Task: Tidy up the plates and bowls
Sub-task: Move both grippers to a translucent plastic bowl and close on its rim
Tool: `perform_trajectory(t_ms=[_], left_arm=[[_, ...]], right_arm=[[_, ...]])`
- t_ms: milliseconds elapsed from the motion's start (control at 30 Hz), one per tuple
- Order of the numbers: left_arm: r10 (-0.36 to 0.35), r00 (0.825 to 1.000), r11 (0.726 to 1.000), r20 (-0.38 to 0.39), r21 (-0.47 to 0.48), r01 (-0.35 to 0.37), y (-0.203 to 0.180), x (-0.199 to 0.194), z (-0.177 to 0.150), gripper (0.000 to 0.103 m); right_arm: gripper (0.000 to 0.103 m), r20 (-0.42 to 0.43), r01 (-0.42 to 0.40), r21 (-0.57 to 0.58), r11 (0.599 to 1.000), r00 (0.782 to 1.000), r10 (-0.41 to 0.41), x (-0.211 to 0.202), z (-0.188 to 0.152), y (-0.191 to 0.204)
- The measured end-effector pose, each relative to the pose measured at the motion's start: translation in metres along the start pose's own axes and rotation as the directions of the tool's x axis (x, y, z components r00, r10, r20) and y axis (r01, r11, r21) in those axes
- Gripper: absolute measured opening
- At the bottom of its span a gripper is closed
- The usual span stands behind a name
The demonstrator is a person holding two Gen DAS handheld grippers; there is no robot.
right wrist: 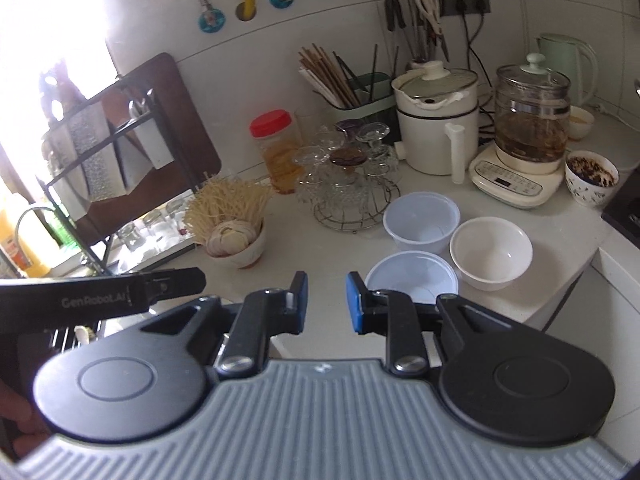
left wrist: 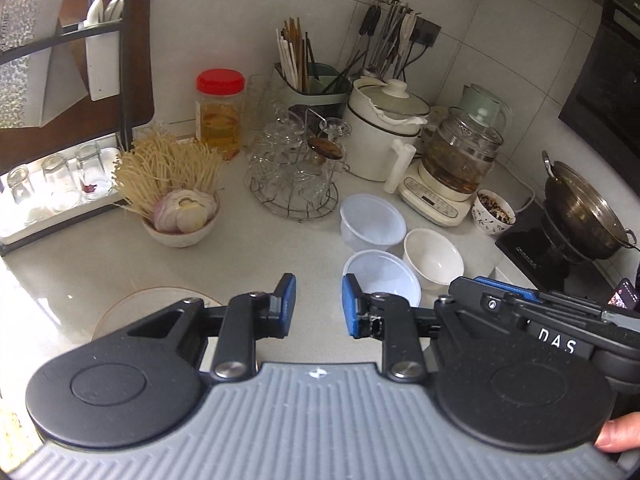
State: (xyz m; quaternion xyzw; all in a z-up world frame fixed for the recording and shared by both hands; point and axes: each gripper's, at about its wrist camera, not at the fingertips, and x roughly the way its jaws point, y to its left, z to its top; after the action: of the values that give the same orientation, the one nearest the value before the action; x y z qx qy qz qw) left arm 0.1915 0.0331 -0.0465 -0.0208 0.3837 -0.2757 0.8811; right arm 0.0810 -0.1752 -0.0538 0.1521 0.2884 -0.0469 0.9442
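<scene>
Left gripper (left wrist: 319, 305) parted, empty — right gripper (right wrist: 327, 302) alongside, parted too

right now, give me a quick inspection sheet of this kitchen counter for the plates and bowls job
surface: pale stone counter, no spills seen.
job's things: two translucent plastic bowls and a white ceramic bowl grouped upright, empty; a plate lies near the left gripper.
clutter: bowl of noodles and onion, red-lidded jar, glass cup rack, white pot, glass kettle, patterned cup, chopstick holder.
grippers: left gripper and right gripper both open, holding nothing, above the counter.
cables: plugs and cords at the wall outlet.
surroundings: dish rack at left, wok on stove at right.
</scene>
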Motion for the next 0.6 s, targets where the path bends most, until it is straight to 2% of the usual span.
perform_trajectory(t_ms=[133,400,600], left_arm=[[-0.007,1.0,1.0,-0.015,0.027,0.008,0.0,0.009,0.002,0.029],[-0.033,0.998,0.999,-0.048,0.019,0.033,-0.014,0.041,0.01,0.029],[-0.041,0.998,0.999,-0.057,-0.005,0.041,-0.037,0.08,0.028,0.03]], right_arm=[[0.025,0.001,0.026,0.016,1.0,1.0,-0.026,0.001,-0.003,-0.002],[0.025,-0.008,0.046,0.043,0.998,0.999,-0.046,0.019,0.005,-0.028],[0.025,0.0,0.048,0.042,0.998,0.999,-0.048,0.041,0.031,-0.063]])
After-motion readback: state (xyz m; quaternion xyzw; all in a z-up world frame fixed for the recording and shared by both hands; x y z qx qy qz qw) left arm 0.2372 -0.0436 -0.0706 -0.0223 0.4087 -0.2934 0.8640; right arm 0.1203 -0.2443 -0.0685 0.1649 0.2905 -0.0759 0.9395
